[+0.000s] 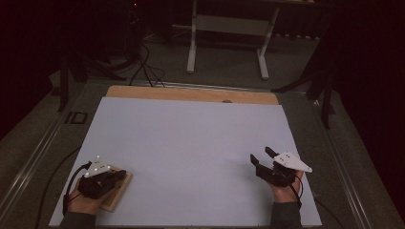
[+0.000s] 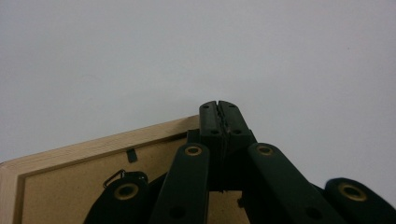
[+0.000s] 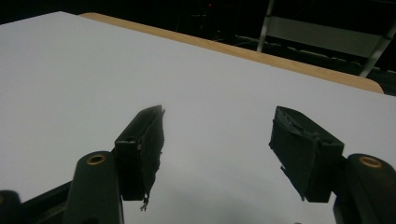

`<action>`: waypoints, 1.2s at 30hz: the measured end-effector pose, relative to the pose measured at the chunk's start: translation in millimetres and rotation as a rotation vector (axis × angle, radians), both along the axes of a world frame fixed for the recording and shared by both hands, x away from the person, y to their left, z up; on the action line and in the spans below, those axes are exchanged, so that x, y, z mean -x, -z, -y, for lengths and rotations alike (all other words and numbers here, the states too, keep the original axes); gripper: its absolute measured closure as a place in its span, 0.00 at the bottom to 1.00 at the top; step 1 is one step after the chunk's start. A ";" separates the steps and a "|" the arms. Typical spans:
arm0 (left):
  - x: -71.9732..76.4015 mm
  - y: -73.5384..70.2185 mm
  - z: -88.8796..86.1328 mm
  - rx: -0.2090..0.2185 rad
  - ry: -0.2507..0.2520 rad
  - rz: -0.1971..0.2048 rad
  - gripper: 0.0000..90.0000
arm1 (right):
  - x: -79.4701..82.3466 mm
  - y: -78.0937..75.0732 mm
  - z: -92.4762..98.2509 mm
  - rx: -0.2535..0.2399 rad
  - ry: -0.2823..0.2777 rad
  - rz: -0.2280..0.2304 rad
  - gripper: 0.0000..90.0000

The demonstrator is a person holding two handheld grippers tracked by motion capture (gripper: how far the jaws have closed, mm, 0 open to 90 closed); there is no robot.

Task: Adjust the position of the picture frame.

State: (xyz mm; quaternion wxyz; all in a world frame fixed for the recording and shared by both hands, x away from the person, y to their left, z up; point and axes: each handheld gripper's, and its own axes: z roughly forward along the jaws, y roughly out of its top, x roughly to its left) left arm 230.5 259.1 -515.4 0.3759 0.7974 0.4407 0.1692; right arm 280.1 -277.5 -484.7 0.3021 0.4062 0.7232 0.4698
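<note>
Table: a large white sheet (image 1: 191, 157) is laid over a wooden tabletop (image 1: 191, 94), whose bare edge is seen along the far side in the high view.
Floor stand: a pale metal frame (image 1: 227, 28) is seen on the dark floor well beyond the table.
Picture frame: a light wooden frame (image 1: 118, 193) is laid face down at the near left corner of the sheet, with its brown backing board (image 2: 70, 186) turned up. A small metal hanger (image 2: 112, 177) and a dark clip (image 2: 132, 154) are seen on that board in the left gripper view.
Left gripper: the left gripper (image 1: 102, 179) is held over the frame by the person's left hand (image 1: 82, 204). Its jaws are brought fully together, pad against pad, with nothing visible between them. In the left gripper view the closed tips (image 2: 219, 122) are seen over the frame's far edge; whether the wood is touched cannot be told.
Right gripper: the right gripper (image 1: 262, 159) is held at the near right of the sheet by the right hand (image 1: 285, 191), well apart from the frame. Its jaws are spread wide and nothing is held; bare white sheet is seen between the pads (image 3: 142, 144).
</note>
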 end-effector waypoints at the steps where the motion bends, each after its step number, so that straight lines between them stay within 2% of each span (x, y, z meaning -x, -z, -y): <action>1: -0.2 0.3 0.7 -0.002 0.002 -0.003 0.99 | 0.0 0.0 -0.1 0.000 0.000 -0.001 0.38; 20: -11.4 -0.2 11.6 -0.034 0.025 -0.005 1.00 | -0.6 1.1 -3.3 0.014 -0.011 -0.002 0.38; 29: -22.8 -0.6 27.1 -0.050 0.059 0.006 1.00 | -1.0 1.5 -5.4 0.013 -0.017 -0.003 0.38; 36: -26.7 0.0 31.4 -0.041 0.074 0.006 1.00 | -1.8 1.8 -6.4 -0.010 -0.025 -0.011 0.38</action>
